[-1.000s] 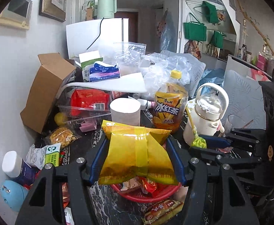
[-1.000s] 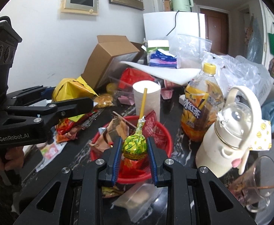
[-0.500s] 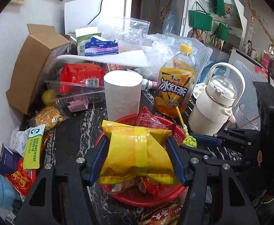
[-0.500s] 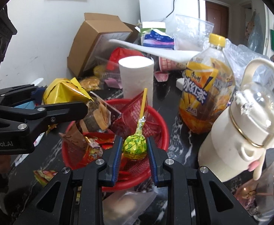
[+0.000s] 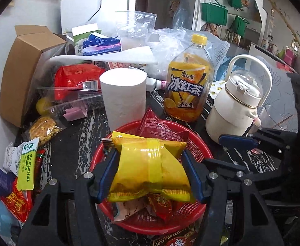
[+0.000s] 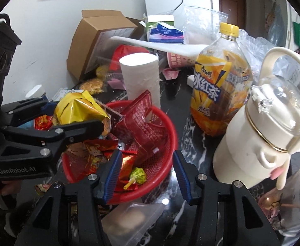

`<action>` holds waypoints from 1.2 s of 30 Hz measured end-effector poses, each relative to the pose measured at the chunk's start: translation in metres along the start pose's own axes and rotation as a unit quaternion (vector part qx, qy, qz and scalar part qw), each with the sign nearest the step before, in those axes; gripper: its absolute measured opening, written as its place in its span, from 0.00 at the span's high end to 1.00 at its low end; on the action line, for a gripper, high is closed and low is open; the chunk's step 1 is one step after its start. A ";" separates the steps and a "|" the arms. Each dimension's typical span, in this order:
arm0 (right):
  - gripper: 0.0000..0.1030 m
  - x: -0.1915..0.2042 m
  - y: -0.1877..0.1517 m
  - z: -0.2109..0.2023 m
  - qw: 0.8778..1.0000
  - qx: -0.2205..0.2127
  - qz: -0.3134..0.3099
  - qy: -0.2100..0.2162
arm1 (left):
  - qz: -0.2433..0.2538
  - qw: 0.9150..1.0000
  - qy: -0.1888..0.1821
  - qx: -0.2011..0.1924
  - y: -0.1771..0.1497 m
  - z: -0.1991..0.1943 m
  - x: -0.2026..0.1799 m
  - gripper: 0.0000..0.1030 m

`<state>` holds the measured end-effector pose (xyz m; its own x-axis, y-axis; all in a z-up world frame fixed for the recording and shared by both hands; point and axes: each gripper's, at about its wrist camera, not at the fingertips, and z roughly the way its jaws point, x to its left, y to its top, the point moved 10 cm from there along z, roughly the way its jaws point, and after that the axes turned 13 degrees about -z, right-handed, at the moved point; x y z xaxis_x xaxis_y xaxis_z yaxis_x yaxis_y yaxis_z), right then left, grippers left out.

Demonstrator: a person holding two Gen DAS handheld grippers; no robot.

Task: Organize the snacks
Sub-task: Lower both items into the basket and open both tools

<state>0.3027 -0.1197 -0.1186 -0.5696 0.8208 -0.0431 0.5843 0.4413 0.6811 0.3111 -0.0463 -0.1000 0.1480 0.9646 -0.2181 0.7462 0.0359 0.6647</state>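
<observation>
Left gripper (image 5: pixel 150 176): clamping the crinkled yellow foil snack packet (image 5: pixel 150 170) above the round red mesh plastic basket (image 5: pixel 199 149), positioned for release.
Right gripper (image 6: pixel 145 176): jaws opening, nothing between them.
Green-wrapped lollipop (image 6: pixel 137 175): lying inside the basket, released for sorting.

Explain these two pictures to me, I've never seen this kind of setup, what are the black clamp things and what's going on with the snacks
There is no robot here. A person holds a two-finger clamp in each hand, and each clamp carries a wide-angle camera looking along its fingers.

In the left clamp's picture, the left gripper pinches a yellow snack bag above a red basket of snacks.

In the right clamp's picture, the right gripper is opening, with nothing between its jaws. A green lollipop lies in the basket below it.

Around the basket, on the dark marbled table, stand a paper roll, an iced tea bottle and a cream kettle.
</observation>
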 end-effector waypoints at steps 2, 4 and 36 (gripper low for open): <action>0.51 -0.004 0.001 -0.004 1.000 -0.002 0.003 -0.007 | 0.006 1.000 0.004 0.005 0.000 0.006 -0.002 0.41; 0.51 -0.007 0.002 -0.007 1.000 -0.006 0.004 -0.011 | 0.009 1.000 0.001 0.014 -0.002 0.012 -0.004 0.41; 0.51 -0.011 0.014 -0.036 0.999 -0.040 0.010 -0.006 | 0.019 0.998 0.022 0.049 -0.011 0.016 -0.015 0.25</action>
<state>0.2962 -0.1357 -0.0824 -0.5516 0.8333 -0.0377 0.5469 0.3955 0.7379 0.3116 -0.0654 -0.1155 0.1506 0.9755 -0.1605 0.8006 -0.0251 0.5987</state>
